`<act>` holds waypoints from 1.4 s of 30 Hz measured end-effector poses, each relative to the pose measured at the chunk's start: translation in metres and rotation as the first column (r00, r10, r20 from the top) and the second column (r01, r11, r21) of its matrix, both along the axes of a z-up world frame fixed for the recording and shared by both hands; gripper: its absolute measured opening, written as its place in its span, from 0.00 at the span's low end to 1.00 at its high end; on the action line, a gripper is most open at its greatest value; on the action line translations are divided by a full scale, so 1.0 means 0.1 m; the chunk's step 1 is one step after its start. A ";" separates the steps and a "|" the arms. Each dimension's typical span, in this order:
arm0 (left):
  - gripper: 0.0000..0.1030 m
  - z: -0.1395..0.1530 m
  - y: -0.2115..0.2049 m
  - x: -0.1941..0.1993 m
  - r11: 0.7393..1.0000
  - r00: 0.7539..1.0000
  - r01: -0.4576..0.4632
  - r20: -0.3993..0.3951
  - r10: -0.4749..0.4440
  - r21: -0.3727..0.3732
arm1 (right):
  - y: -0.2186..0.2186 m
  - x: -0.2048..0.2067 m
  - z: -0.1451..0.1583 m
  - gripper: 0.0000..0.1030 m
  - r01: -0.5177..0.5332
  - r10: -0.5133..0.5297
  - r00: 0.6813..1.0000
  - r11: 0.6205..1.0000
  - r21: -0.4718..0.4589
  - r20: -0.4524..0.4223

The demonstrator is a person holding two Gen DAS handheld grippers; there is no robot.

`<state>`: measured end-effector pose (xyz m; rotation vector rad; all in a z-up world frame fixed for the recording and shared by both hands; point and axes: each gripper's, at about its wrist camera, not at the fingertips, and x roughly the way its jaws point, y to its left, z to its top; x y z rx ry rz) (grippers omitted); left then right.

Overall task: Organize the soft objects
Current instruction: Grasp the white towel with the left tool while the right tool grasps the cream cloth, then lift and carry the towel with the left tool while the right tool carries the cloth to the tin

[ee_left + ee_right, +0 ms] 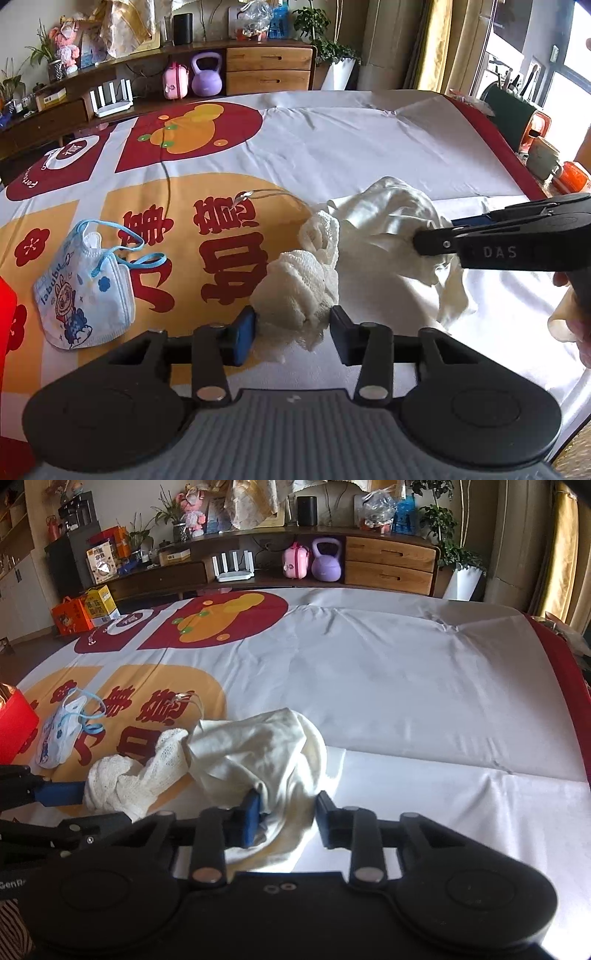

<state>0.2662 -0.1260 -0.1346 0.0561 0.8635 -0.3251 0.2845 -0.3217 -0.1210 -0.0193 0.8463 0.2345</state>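
Observation:
A white knitted cloth (295,288) lies bunched on the table, joined to a smoother cream cloth (388,221). My left gripper (291,328) is open, its blue-padded fingers either side of the knitted bunch. My right gripper (284,812) has its fingers around a fold of the cream cloth (266,749), with a gap between them; in the left wrist view it (424,243) looks pinched on that cloth. A child's face mask (85,291) with blue straps lies to the left; it also shows in the right wrist view (62,731). The knitted cloth (125,779) sits left of the cream one.
The table wears a white cover with red and orange print (229,251). A red box (14,723) stands at the left edge. A thin cord with a clip (243,195) lies behind the cloths. A low sideboard (388,565) stands beyond the table.

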 end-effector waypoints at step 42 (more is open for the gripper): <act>0.32 1.12 1.00 -0.98 0.977 0.973 -0.211 0.094 0.210 0.003 | 0.61 -1.09 1.46 0.06 -0.249 0.220 0.945 0.964 0.093 0.243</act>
